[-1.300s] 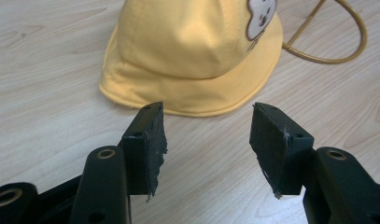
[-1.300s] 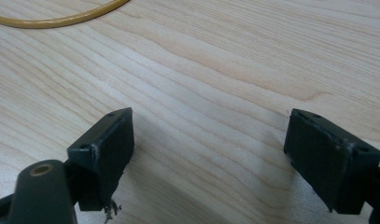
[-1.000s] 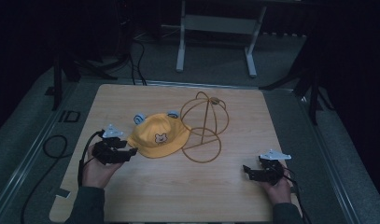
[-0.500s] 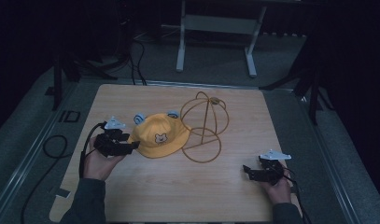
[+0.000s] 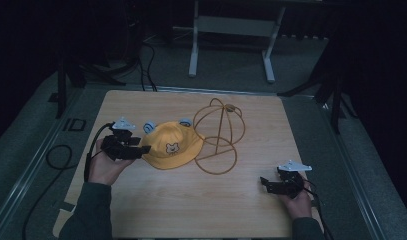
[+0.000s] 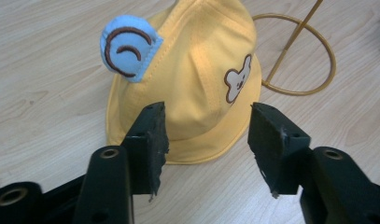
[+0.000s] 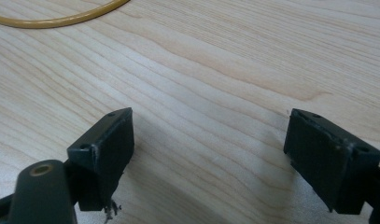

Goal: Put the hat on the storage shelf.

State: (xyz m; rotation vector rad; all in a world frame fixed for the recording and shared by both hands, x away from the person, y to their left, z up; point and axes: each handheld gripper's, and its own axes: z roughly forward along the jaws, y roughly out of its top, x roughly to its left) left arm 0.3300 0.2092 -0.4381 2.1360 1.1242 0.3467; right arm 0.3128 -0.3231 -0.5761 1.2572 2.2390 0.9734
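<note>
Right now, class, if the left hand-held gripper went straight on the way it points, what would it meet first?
The left hand-held gripper points at the yellow hat; its open jaws frame the brim, so it would probably meet the brim first. The wire stand lies beyond.

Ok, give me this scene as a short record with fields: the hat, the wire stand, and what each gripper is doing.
hat: yellow hat with bear patch and blue ears, lying on the wooden table
stand: gold wire hat stand, touching the hat's far side
left gripper: open, its jaws have just been closing; fingers astride the hat's brim, not pressing
right gripper: open over bare table, nothing between its fingers
</note>
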